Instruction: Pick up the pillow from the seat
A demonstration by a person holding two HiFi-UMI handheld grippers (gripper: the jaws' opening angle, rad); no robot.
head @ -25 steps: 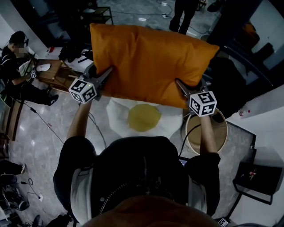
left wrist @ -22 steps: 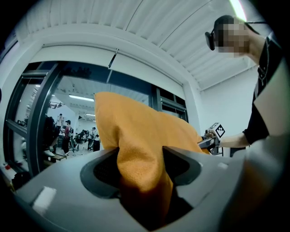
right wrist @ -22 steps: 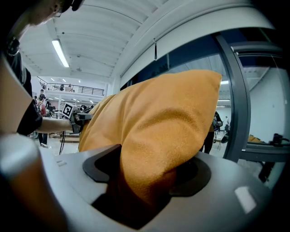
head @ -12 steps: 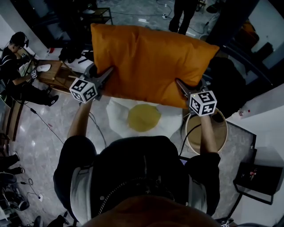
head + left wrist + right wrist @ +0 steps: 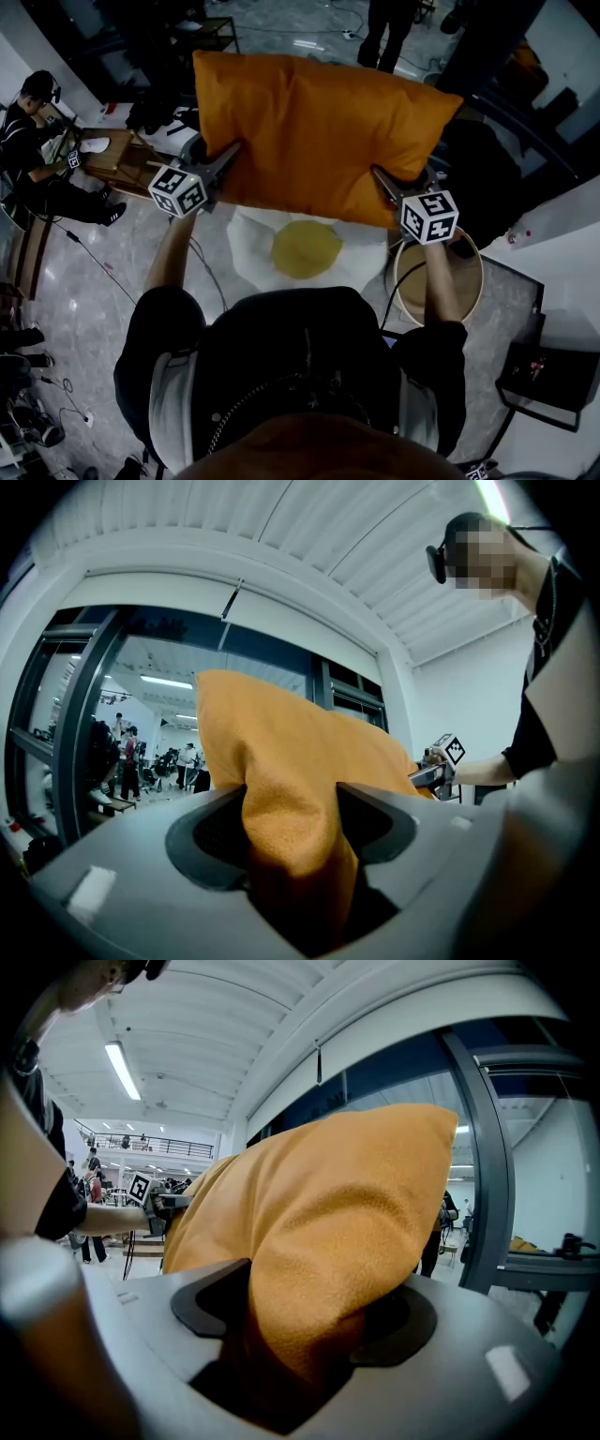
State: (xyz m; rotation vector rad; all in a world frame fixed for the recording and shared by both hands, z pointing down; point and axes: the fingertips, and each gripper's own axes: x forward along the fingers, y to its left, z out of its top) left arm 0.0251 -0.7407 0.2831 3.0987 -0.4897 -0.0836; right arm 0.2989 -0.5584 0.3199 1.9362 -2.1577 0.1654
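The orange pillow (image 5: 319, 131) is hanging in the air, clear of the egg-shaped seat (image 5: 305, 248), which is lying at its 6 o'clock. The left gripper (image 5: 223, 159) is clamping the pillow's 8 o'clock corner, with fabric bunching between its pads. The right gripper (image 5: 386, 183) is clamping the 4 o'clock corner in the same way.

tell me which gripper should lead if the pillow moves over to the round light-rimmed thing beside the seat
Right, probably. In the head view the right gripper, clamped on the pillow's near right corner, is directly by the round thing; the left gripper clamps the opposite corner, across the seat.
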